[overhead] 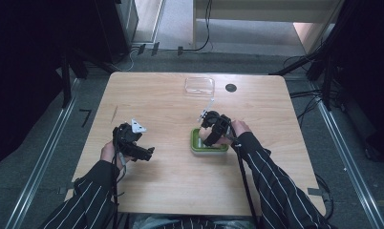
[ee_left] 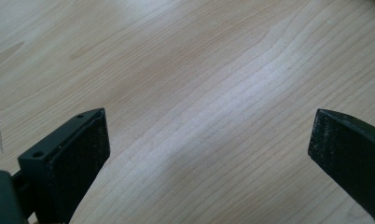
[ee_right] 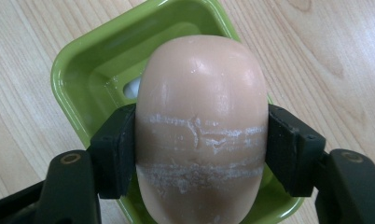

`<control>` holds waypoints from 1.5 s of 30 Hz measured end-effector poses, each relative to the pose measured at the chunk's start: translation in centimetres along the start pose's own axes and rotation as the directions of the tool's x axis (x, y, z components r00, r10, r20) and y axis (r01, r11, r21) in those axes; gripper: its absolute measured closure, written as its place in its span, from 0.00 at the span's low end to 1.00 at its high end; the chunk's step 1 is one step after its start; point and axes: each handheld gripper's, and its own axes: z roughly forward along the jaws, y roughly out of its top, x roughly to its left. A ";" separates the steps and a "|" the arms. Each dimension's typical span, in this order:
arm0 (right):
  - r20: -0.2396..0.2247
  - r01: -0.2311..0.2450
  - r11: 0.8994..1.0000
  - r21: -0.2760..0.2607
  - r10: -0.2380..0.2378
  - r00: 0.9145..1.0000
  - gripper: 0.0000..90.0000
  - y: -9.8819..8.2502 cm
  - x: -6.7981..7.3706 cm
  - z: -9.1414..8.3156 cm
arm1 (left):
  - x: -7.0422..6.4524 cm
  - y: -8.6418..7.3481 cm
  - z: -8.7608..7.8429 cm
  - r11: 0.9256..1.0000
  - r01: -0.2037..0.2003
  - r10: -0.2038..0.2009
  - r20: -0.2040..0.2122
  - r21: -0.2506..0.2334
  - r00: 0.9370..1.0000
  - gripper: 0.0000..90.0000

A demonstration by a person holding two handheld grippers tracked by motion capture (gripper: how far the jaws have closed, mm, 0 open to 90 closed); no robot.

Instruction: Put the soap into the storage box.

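Step in hand, as I judge: place soap bar into green dish. Keep bar centred over dish, lower straight, release only when it rests inside.

Right hand-held gripper: jaws pinch soap bar on both sides, just above dish.

Left hand-held gripper: jaws spread wide, nothing between, over bare desk.

Far edge of desk: clear lid.

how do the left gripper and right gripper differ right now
The left gripper has its jaws wide apart with nothing between them; the right gripper is shut on the soap bar. The left looks at bare table; the right is over the green dish. Both have black jaws.
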 end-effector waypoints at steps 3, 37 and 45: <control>-0.001 0.003 1.000 0.003 -0.003 1.000 0.37 0.0 0.0 0.1 | 0.0 0.0 0.0 1.000 0.000 0.000 -0.001 0.001 1.000 0.00; 0.003 0.030 0.999 0.044 -0.030 1.000 0.37 -0.1 0.3 0.8 | 0.0 0.0 0.0 1.000 0.000 0.000 -0.001 -0.001 1.000 0.00; 0.001 0.046 0.998 0.053 -0.046 0.999 0.36 0.0 0.3 0.8 | 0.1 -0.1 0.0 1.000 0.001 -0.001 -0.001 -0.001 1.000 0.00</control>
